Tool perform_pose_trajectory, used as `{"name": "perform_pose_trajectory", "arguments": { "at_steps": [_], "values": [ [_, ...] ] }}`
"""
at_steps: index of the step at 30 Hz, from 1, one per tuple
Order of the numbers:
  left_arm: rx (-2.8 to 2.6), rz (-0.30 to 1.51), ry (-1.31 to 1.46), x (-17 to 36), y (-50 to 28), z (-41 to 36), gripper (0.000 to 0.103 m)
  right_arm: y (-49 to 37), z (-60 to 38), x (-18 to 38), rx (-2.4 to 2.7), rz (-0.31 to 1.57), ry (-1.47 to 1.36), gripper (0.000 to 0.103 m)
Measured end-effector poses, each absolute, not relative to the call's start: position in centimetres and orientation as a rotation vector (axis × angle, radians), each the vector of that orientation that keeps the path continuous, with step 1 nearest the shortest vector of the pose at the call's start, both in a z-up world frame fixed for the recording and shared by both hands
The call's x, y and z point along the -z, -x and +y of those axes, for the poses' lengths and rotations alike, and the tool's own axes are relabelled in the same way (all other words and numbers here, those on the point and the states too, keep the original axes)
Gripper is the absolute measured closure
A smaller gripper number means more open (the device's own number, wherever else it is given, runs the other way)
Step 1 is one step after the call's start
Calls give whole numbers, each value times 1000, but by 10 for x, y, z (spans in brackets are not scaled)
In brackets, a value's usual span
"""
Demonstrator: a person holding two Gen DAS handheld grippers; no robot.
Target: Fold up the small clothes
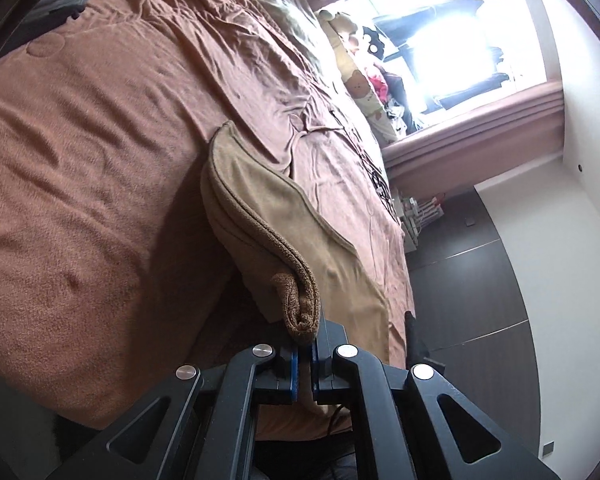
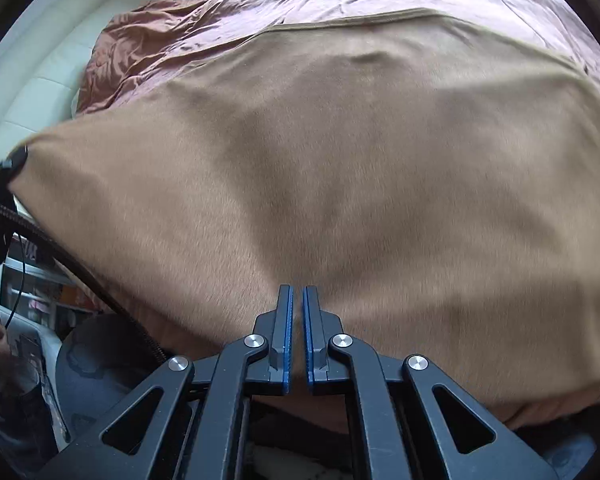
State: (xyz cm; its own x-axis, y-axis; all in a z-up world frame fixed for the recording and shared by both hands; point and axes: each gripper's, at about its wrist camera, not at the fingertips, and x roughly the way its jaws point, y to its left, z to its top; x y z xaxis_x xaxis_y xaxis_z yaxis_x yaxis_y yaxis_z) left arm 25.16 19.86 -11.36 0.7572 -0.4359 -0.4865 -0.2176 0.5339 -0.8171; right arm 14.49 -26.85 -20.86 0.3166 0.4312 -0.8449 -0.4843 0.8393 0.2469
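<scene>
Open bedspread point(image 1: 80, 152) left of the lifted tan garment point(image 1: 260, 208); pillows point(image 1: 364, 80) beyond.

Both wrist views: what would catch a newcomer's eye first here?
The tan garment fills the right wrist view, spread over the brown bedspread. The right gripper pinches its near edge, and the left gripper is clamped on its bunched ribbed hem. Behind, a bright window glares.

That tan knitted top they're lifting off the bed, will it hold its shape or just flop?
Probably floppy: the tan top sags and drapes between the left gripper and right gripper. It looks light, hanging from small pinches. The ribbed hem bunches softly, so likely grippy.
</scene>
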Motion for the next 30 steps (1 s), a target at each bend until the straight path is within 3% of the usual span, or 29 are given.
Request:
{"name": "perform_pose_trajectory", "arguments": {
  "at_steps": [5, 17, 19, 21, 30],
  "values": [
    [188, 728, 974, 91, -273, 182, 100, -132, -285, 209, -633, 1106, 23, 101],
    [307, 739, 840, 37, -316, 115, 100, -119, -370, 140, -647, 930, -100, 98],
    [330, 743, 819, 30, -325, 102, 99, -115, -381, 132, -640, 907, -97, 81],
    [350, 750, 804, 24, -332, 89, 99, -107, -394, 125, -637, 875, -105, 34],
    [444, 796, 721, 10, -360, 24, 99, -79, -439, 109, -630, 779, -124, 32]
  ]
}}
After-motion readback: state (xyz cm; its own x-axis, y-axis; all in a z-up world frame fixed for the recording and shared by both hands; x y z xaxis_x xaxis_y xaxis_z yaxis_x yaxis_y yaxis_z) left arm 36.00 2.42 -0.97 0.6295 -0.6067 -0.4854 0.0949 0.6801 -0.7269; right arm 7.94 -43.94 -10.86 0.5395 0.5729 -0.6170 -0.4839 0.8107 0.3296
